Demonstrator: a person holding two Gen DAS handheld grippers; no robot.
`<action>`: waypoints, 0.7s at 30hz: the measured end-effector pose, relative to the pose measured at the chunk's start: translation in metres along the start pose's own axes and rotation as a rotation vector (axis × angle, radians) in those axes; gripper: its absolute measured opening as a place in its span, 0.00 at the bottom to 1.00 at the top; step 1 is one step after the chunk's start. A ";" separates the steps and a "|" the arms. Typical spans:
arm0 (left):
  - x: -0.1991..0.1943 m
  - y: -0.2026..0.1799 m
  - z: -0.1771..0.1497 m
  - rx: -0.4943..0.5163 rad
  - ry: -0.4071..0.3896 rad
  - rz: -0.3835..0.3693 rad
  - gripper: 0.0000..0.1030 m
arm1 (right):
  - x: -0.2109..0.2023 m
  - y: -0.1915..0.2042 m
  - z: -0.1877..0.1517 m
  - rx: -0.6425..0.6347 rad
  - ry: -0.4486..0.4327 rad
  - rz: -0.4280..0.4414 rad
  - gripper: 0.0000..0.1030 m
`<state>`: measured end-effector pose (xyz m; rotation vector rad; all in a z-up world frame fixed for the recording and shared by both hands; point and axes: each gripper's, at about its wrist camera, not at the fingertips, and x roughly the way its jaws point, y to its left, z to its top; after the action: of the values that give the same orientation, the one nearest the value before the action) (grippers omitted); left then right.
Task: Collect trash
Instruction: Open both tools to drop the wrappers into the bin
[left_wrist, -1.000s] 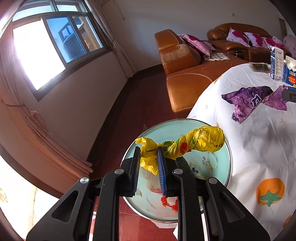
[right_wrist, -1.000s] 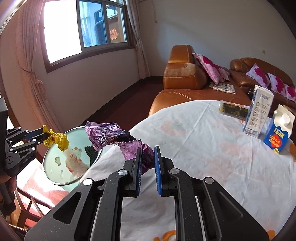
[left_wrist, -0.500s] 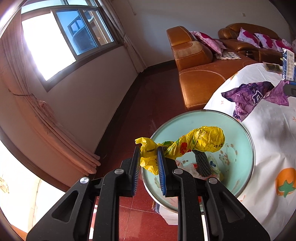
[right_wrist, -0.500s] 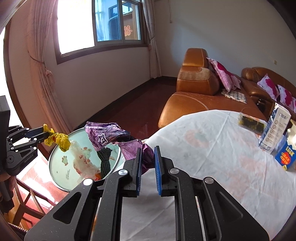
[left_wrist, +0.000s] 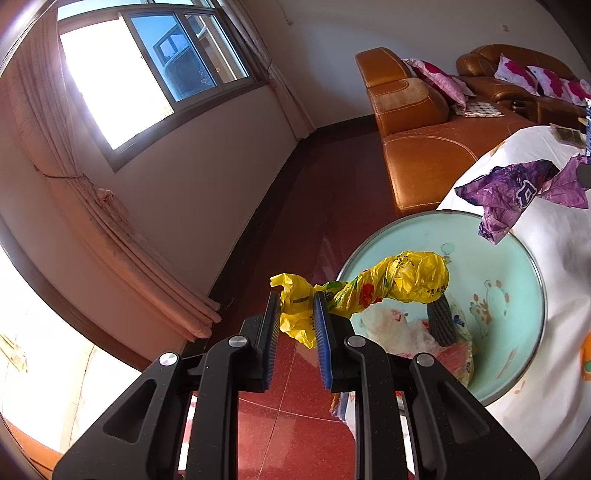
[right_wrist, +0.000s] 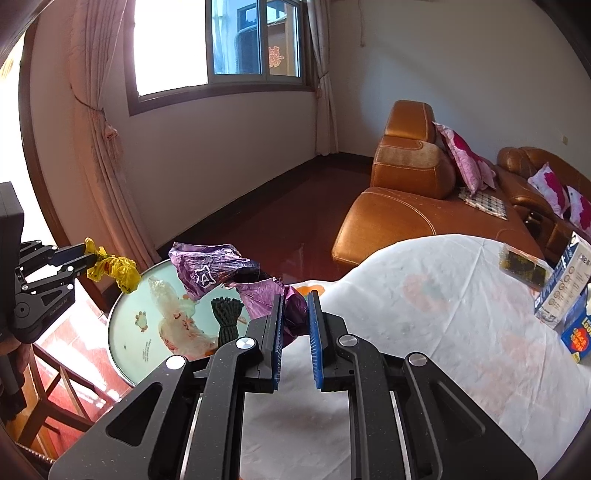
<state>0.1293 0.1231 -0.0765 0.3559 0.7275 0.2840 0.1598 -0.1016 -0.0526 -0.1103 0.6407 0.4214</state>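
Note:
My left gripper (left_wrist: 295, 299) is shut on a crumpled yellow wrapper (left_wrist: 399, 277) that hangs over the near rim of a round mint-green basin (left_wrist: 517, 280). My right gripper (right_wrist: 295, 302) is shut on a crumpled purple wrapper (right_wrist: 210, 269), held above the basin (right_wrist: 125, 332) at the table's edge. The purple wrapper (left_wrist: 517, 188) also shows in the left wrist view, over the basin's far rim. The left gripper (right_wrist: 79, 258) with the yellow wrapper (right_wrist: 118, 269) shows at the left of the right wrist view. A clear plastic bag (right_wrist: 177, 325) and a dark bundle (right_wrist: 227, 317) lie inside the basin.
The basin sits beside a round table with a white printed cloth (right_wrist: 443, 314). Cartons (right_wrist: 569, 288) and a dark packet (right_wrist: 521, 266) stand at its far right. An orange leather sofa (right_wrist: 406, 192) is behind. A wooden chair frame (right_wrist: 55, 398) is below the basin. The floor is red tile (left_wrist: 295, 406).
Both grippers have moved left toward the basin, each still holding its wrapper. The purple wrapper now hangs over the basin's rim, and the basin's contents are in fuller view.

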 end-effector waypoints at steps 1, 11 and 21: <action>0.001 0.001 -0.001 -0.001 0.002 0.004 0.18 | 0.001 0.002 0.001 -0.004 0.002 0.002 0.13; 0.007 0.014 -0.003 -0.018 0.010 0.037 0.18 | 0.009 0.013 0.006 -0.028 0.010 0.014 0.13; 0.012 0.022 -0.002 -0.030 0.017 0.057 0.18 | 0.019 0.025 0.011 -0.055 0.019 0.025 0.13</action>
<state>0.1338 0.1474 -0.0756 0.3464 0.7302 0.3521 0.1694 -0.0694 -0.0547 -0.1586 0.6500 0.4624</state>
